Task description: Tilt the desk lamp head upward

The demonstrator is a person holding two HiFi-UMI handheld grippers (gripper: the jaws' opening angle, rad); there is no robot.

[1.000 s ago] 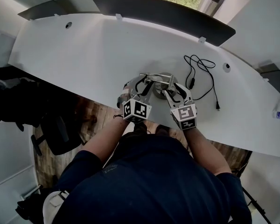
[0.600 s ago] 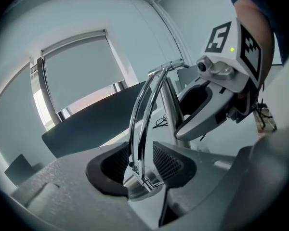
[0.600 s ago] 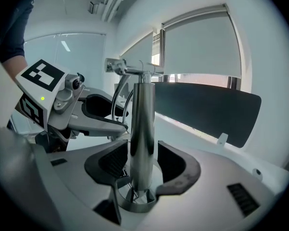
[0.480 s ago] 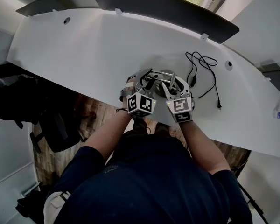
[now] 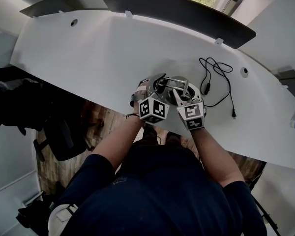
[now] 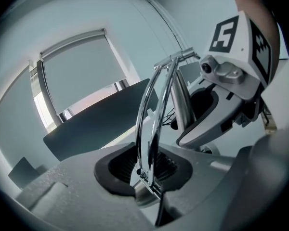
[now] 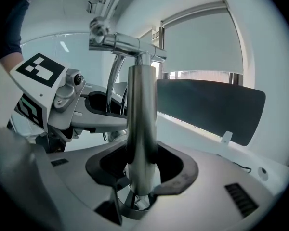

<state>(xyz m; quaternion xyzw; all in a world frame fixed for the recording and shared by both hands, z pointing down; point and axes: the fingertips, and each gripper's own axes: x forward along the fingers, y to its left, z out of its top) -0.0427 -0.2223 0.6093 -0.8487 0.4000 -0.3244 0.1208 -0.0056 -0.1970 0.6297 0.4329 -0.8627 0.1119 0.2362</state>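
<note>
Left gripper clamps the thin chrome arm, right gripper the upright post — both have just been closing.

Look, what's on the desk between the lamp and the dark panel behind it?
Nothing: in the head view, only bare white desk lies between the lamp and the dark panel.

Desk lamp mostly hidden from above
</note>
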